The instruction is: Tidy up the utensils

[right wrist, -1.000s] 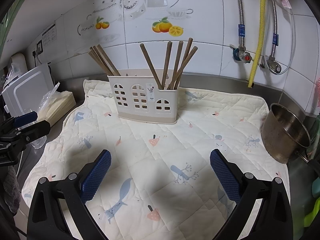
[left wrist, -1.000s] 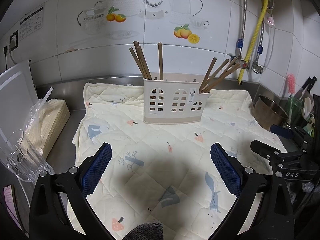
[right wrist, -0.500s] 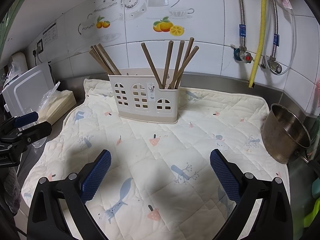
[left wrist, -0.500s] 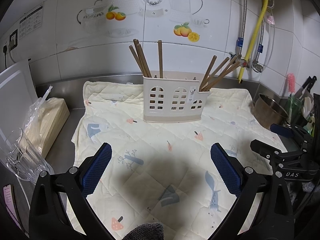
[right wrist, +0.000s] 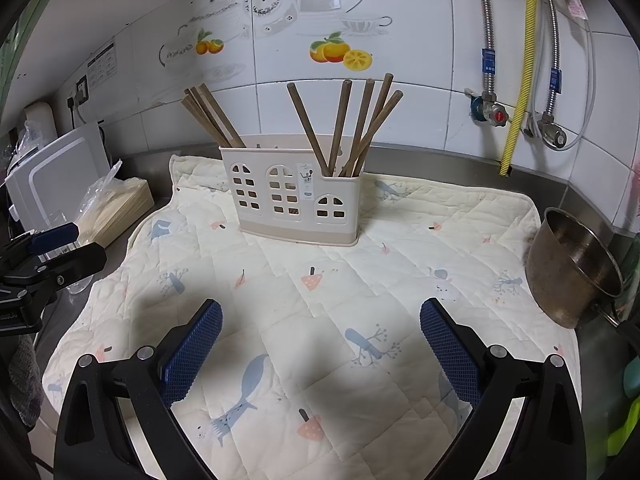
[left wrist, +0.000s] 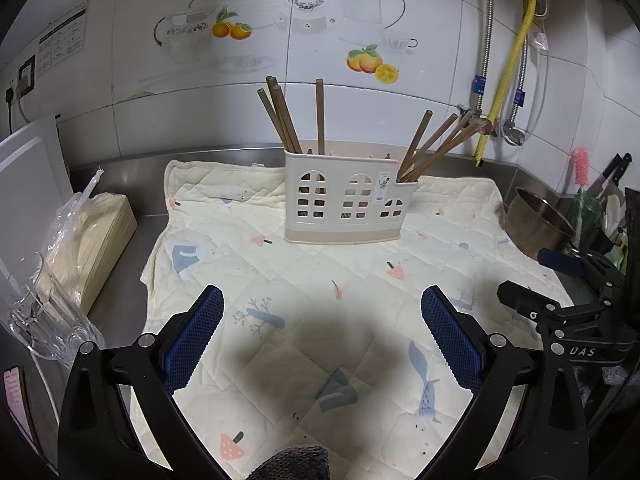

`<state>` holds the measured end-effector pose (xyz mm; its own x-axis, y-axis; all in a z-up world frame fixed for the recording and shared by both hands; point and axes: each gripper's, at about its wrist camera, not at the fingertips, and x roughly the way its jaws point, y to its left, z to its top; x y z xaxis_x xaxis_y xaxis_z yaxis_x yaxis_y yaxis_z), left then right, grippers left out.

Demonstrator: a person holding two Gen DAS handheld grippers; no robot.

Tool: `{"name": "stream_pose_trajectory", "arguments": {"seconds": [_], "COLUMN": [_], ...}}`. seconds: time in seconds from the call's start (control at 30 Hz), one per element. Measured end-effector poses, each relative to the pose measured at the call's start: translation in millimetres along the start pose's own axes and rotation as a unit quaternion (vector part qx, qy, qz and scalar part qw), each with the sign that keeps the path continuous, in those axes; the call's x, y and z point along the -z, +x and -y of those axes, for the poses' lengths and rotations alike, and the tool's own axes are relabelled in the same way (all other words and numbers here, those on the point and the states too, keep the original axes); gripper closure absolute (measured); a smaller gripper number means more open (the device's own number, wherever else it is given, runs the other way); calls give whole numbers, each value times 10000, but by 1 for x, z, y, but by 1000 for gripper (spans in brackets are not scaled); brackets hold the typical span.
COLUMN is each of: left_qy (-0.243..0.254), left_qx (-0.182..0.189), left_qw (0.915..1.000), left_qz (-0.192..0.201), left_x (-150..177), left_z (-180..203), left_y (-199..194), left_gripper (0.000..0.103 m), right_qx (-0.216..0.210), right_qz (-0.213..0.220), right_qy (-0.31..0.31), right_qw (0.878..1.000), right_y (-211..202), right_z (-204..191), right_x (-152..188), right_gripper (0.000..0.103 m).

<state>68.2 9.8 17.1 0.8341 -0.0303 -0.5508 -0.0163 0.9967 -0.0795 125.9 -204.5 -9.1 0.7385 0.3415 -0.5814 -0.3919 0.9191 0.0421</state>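
Observation:
A cream plastic utensil holder (left wrist: 344,200) (right wrist: 292,204) with window cut-outs stands on a printed quilted cloth (left wrist: 320,280) (right wrist: 320,300) near the back wall. Brown chopsticks lean out of its left compartment (left wrist: 282,116) (right wrist: 210,116) and its right compartment (left wrist: 434,144) (right wrist: 352,128). My left gripper (left wrist: 322,320) is open and empty, well short of the holder. My right gripper (right wrist: 320,332) is likewise open and empty over the cloth. Each gripper shows at the other view's edge: the right gripper (left wrist: 560,280), the left gripper (right wrist: 48,256).
A steel pot (left wrist: 536,220) (right wrist: 572,264) sits at the cloth's right edge. At the left lie a bagged stack of wooden sticks (left wrist: 92,240) (right wrist: 116,208), a clear pitcher (left wrist: 36,312) and a white board (left wrist: 28,184). Pipes and valves (right wrist: 496,112) hang on the tiled wall.
Both views have edged very slightly closer to the holder. Both grippers stay open and empty; nothing on the cloth has moved.

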Motion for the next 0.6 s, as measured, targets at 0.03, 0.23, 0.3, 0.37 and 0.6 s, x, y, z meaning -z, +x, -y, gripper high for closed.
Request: {"name": "stream_pose_trajectory", "arguments": {"seconds": [0.03,0.23,0.3,0.37,0.6], "left_qy": [5,-4,-11,4,45], "left_qx": [-4,25,14,-18,-73], "left_qw": [10000,10000,10000,10000,9999], "left_qz": [-2,7,33,33,-62], "left_x": [0,0,0,0,0], "left_z": [0,-1,-1,-1,1], "left_y": [0,0,0,0,3], "left_gripper": [5,5,5,5,5], "right_qx": [1,-2,-6,-4,-13], "right_qz": [-1,-10,-2,3,0], "right_qy": [2,-10,-13,-8,2], "right_qw": [10000,10000,10000,10000,10000], "right_y": [0,1,0,1,1], "right_z": [0,-1,-2,-1,-1], "right_x": [0,0,1,1,3], "right_gripper": [7,7,7,7,7]}}
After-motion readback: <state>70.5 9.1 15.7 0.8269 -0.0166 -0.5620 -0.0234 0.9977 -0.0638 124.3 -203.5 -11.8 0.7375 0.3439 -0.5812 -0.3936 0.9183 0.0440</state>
